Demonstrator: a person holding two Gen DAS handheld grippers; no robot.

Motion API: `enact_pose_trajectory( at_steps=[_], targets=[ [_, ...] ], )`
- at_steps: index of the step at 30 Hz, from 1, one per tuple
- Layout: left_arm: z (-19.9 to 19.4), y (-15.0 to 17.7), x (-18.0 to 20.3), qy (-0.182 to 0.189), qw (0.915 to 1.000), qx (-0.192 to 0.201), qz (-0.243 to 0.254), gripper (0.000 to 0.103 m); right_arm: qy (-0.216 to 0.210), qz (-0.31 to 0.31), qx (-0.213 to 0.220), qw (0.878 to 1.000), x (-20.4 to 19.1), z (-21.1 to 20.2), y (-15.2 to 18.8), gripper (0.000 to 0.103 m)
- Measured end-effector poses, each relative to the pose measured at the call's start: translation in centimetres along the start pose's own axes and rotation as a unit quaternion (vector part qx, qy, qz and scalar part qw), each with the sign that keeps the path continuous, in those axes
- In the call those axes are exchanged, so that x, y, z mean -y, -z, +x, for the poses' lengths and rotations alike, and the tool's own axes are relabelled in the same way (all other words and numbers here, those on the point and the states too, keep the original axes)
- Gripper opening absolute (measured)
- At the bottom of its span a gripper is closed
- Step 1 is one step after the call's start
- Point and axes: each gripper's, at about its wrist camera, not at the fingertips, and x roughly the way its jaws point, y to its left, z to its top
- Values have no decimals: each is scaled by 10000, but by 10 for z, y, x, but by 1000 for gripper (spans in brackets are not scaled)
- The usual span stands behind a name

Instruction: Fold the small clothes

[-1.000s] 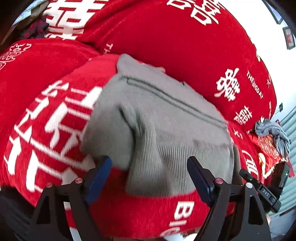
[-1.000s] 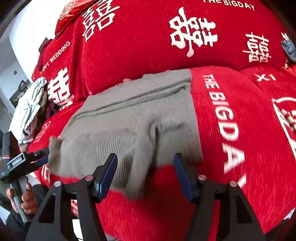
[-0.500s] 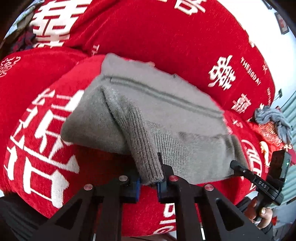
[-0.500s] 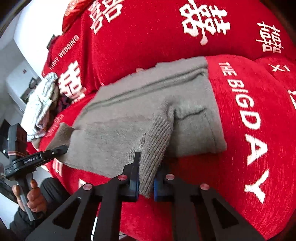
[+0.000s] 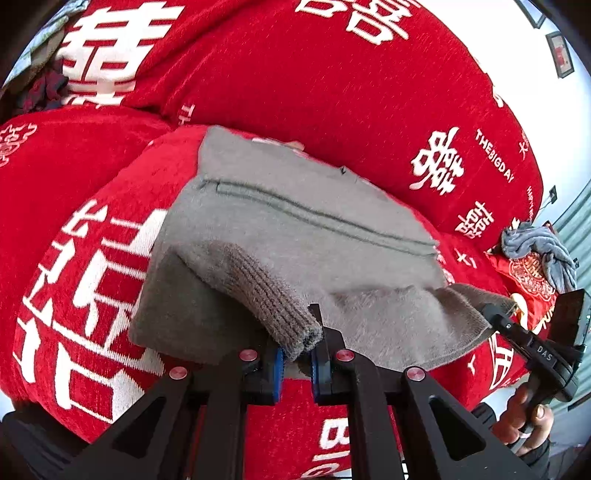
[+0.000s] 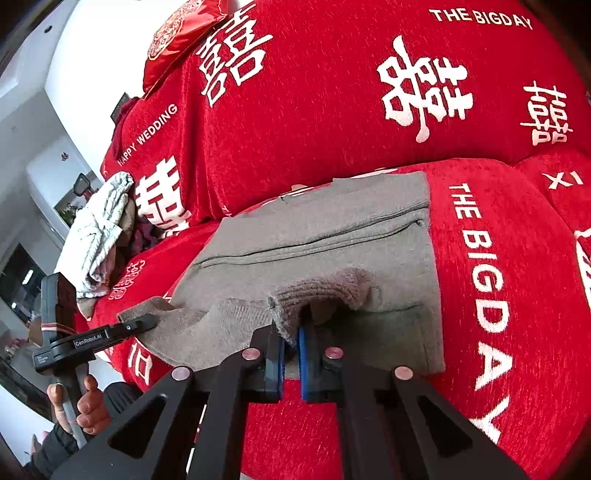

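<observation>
Home living room, red wedding-print sofa cover (image 6: 369,92), loose clothes heap (image 6: 99,229), framed pictures (image 5: 561,55) on wall

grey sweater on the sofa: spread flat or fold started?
Fold started. The grey sweater lies on the red sofa cover, but its ribbed hem is pinched up by the left gripper and right gripper.

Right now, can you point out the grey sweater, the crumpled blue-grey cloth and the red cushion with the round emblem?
Sweater (image 5: 314,236): left wrist view, its flat middle below the seam.
Cloth (image 5: 543,247): left wrist view, the crumpled heap's middle.
Cushion (image 6: 181,31): right wrist view, on its round emblem.
</observation>
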Motion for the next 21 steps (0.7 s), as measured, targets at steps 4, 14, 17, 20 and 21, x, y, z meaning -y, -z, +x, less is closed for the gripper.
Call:
enact_pose_trajectory(
  at_steps=[4,14,17,20,21],
  targets=[
    [10,8,-14,131,9991,-285,-284,13,-84,70,-245,9996,3,7,8,7],
    [-1,4,-31,464,9965,-50,-692,100,-579,944,-304,9934,31,10,7,69],
    [4,-1,-29,595,9959,-195,-660,99,-747,1208,-449,9888,37,17,6,69],
    [13,-1,-26,639,9955,-370,-587,82,-726,1244,-762,9866,35,32,10,53],
    [16,0,-25,650,9953,-461,-556,74,-679,1194,-887,9865,33,37,12,48]
  ],
)
